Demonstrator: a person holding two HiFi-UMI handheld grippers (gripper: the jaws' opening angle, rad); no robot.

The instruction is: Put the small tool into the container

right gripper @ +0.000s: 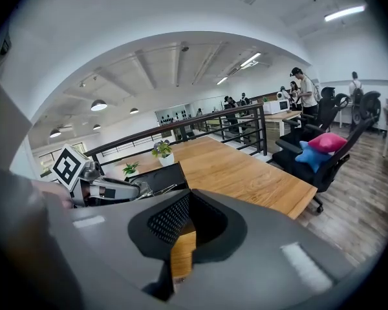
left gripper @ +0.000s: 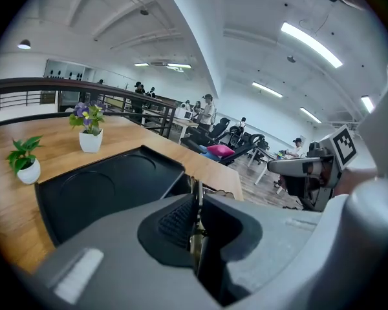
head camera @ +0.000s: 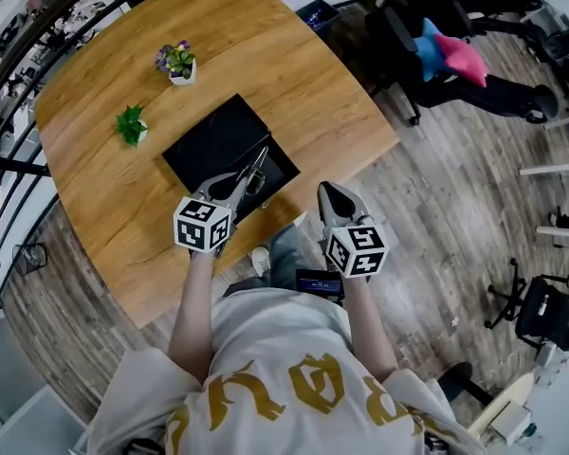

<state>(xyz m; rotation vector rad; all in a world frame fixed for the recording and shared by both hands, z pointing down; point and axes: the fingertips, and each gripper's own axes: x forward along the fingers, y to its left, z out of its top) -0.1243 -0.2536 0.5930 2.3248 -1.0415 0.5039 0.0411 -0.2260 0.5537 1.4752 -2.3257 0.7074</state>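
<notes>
My left gripper [head camera: 238, 191] is shut on a thin metal tool [head camera: 260, 165], which sticks out over the near right part of the black tray [head camera: 209, 143] on the wooden table. In the left gripper view the tool [left gripper: 195, 187] shows as a narrow strip pinched between the jaws of that gripper [left gripper: 195, 204], with the tray [left gripper: 97, 186] just below and ahead. My right gripper [head camera: 329, 193] is shut with nothing in it and hangs off the table's near edge, to the right of the tray. The right gripper view shows the left gripper [right gripper: 124, 189] and the tool [right gripper: 165, 188].
Two small potted plants stand beyond the tray: a flowering one [head camera: 177, 62] and a green one [head camera: 131, 126]. The table's edge [head camera: 360, 164] runs close to the right gripper. Office chairs [head camera: 436, 55] and wooden floor lie to the right.
</notes>
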